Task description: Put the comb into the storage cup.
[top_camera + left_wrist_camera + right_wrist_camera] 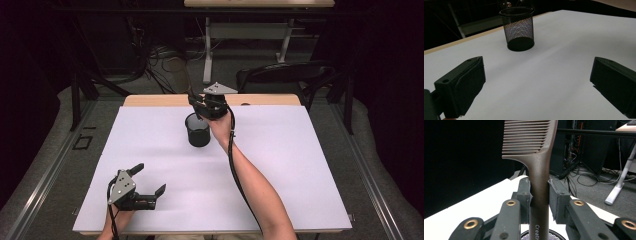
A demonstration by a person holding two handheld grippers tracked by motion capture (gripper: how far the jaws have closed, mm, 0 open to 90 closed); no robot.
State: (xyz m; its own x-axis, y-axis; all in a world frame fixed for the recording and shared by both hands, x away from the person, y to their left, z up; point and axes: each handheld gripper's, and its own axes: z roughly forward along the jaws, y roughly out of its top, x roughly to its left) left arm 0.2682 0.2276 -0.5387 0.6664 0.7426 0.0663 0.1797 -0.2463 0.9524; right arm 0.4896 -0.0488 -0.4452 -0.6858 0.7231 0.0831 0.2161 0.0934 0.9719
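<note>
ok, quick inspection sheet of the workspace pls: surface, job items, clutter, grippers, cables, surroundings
Surface: white sheet over a wooden table, bare apart from the cup.
Job's things: black mesh pen cup upright on the sheet; brown comb held teeth-up, handle end just above the cup's mouth.
Clutter: nothing seen.
Grippers: right gripper shut on the comb's handle, above the cup; left gripper open, holding nothing, near the sheet's front left.
Cables: gripper cable runs along the right forearm; loose cables on the floor behind.
Surroundings: dark room, black chair, another desk's white leg.
</note>
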